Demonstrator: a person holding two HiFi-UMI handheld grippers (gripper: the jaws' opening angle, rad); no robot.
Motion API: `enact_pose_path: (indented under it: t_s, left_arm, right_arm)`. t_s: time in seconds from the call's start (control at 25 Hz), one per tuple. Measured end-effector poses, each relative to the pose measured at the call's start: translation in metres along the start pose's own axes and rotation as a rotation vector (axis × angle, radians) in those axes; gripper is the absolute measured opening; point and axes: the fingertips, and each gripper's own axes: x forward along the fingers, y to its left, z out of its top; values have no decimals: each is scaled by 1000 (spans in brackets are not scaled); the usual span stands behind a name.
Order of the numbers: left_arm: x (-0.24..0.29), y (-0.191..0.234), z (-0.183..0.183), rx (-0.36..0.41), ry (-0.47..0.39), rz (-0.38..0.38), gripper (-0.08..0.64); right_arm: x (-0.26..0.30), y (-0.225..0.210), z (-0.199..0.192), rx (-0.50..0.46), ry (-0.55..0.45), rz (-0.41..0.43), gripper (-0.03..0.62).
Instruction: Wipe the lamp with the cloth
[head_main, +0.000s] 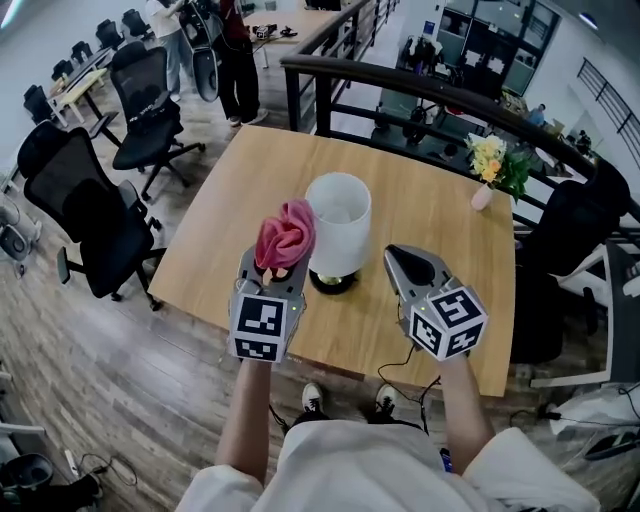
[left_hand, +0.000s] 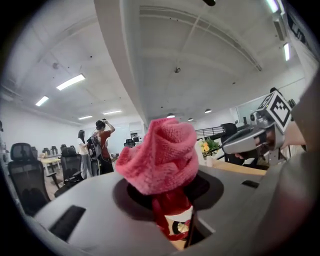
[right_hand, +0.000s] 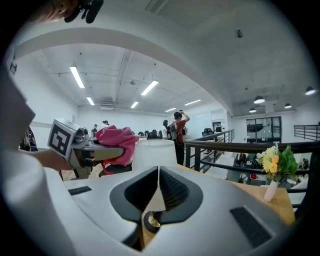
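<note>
Nearest the camera, the left claw (head_main: 277, 270) was clenched on a bunched pink cloth (head_main: 286, 235). The cloth stood up above the claw's tips just at the 9 o'clock side of the white lamp (head_main: 338, 212), though whether cloth and lamp touched could not be told. At the lamp's 4 o'clock the right claw (head_main: 412, 262) hovered above the wooden desk (head_main: 225, 205) with its jaws pressed together on nothing, while the lamp stood near the desk's middle, with a vase (head_main: 483, 196) of flowers well apart at its 2 o'clock.
</note>
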Motion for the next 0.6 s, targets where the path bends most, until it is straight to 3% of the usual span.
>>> enact_pose_path:
  t_s: [0.2, 0.6]
  left_arm:
    - [9, -10, -10, 23, 68, 61, 172]
    - [20, -42, -4, 45, 110, 186, 170]
  right_arm:
    - [-9, -11, -3, -3, 0, 49, 20]
    - [-31, -44, -12, -6, -9, 121, 19]
